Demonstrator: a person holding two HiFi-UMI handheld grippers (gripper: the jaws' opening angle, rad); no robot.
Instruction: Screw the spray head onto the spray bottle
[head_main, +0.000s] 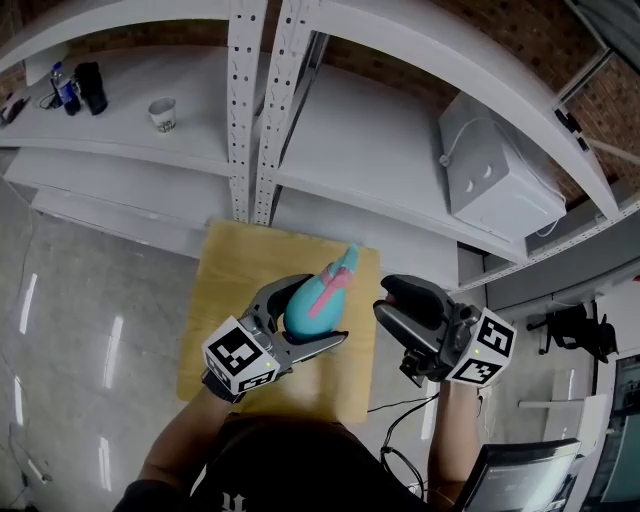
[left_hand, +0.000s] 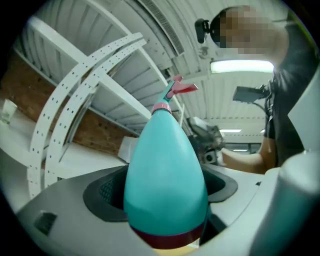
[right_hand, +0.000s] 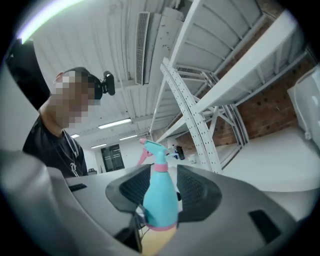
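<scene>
Hold L gripper (head_main: 312, 318) clamped on spray bottle (left_hand: 165, 170). R gripper (head_main: 386, 298) is empty, jaws apart, right of bottle. Grab spray head (head_main: 343, 265) at collar, not trigger.

Bright, even: long white ceiling strip lamp (left_hand: 248, 66) upper right of soft-focus teal teardrop plastic spray bottle (left_hand: 165, 175). Fisheye bend, black corners. Glare streaks on glossy grey floor (head_main: 70, 330), bottle's left.

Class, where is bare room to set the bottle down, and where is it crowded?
Bare: the wooden tabletop beyond the left tongs gripping the spray bottle, and the shelf left of the white box. Crowded: the tabletop's near side, by the right tongs.
</scene>
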